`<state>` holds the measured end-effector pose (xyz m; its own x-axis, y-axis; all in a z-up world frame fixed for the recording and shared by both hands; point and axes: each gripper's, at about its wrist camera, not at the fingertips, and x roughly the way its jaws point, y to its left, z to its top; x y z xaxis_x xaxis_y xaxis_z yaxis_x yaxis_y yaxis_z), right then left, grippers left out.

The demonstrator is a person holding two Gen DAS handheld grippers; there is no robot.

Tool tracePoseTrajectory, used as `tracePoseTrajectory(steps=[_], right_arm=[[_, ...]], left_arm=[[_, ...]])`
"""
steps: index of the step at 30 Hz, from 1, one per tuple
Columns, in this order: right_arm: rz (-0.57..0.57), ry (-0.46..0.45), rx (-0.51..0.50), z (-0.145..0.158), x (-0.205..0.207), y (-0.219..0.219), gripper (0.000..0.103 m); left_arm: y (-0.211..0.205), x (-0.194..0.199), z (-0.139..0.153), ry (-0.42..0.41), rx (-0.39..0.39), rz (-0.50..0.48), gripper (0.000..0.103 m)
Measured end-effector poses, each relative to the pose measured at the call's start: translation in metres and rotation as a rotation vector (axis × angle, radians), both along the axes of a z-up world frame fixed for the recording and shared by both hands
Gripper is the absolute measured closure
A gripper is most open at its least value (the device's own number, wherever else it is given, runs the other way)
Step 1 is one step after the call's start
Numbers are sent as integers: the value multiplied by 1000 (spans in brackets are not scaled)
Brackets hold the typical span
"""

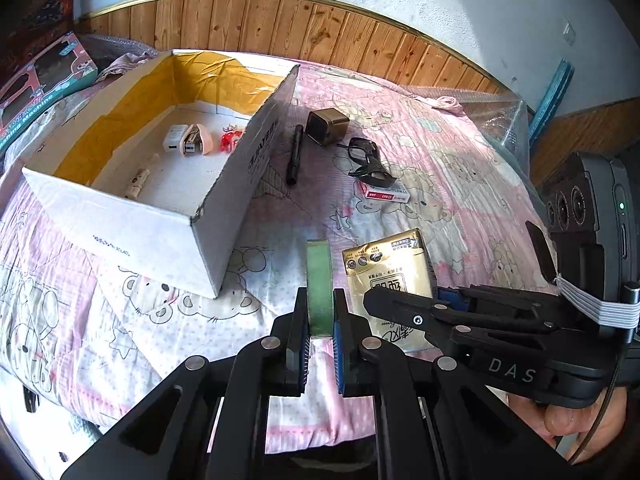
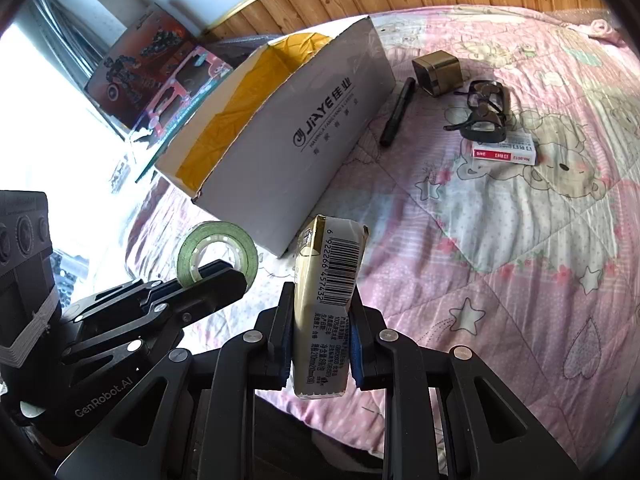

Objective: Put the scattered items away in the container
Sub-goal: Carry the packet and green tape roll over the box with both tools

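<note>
Nearest to me, my left gripper (image 1: 320, 320) is pinching a roll of green tape (image 1: 319, 288) by its two flat sides, so the roll stands on its edge between the blue pads (image 1: 340, 344); I think this hold stops it from rolling out. Beside it, my right gripper (image 2: 320, 336) is pressed on a gold drink carton (image 2: 324, 304), squeezing its narrow sides with the barcode face up. I judge both are lifted off the quilt, but the place under them is hidden by my fingers, so I cannot be sure. Both things are in front of the near corner of the white cardboard box (image 1: 132, 236), which is the container, and not yet over its opening. Inside the box, on the floor, there are already a white charger (image 1: 174, 143), a pink stapler (image 1: 196, 144), something small and red (image 1: 231, 140) which I cannot name, and a small cream tube (image 1: 137, 184); yellow paper lines its walls. The right wrist view shows only the outside wall and hides this content. To the right of the box, on the pink quilt (image 1: 460, 184), a black pen (image 1: 295, 154) lies just beside the wall, then a small bronze tin (image 1: 327, 125), black glasses (image 1: 366, 160) resting partly on a red and white staples box (image 1: 386, 193). Behind the box, a toy package (image 1: 40, 84) is cut by the frame.
</note>
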<state>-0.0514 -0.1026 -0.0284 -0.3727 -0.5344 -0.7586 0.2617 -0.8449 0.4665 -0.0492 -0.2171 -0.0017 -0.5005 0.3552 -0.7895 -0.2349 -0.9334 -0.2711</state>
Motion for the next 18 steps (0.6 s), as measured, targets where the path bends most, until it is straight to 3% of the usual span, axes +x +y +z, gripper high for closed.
tracePoseTrajectory(steps=[18], right_arm=[[120, 74, 10, 46, 2, -49, 80]], left_arm=[[-53, -2, 30, 57, 26, 75, 93]])
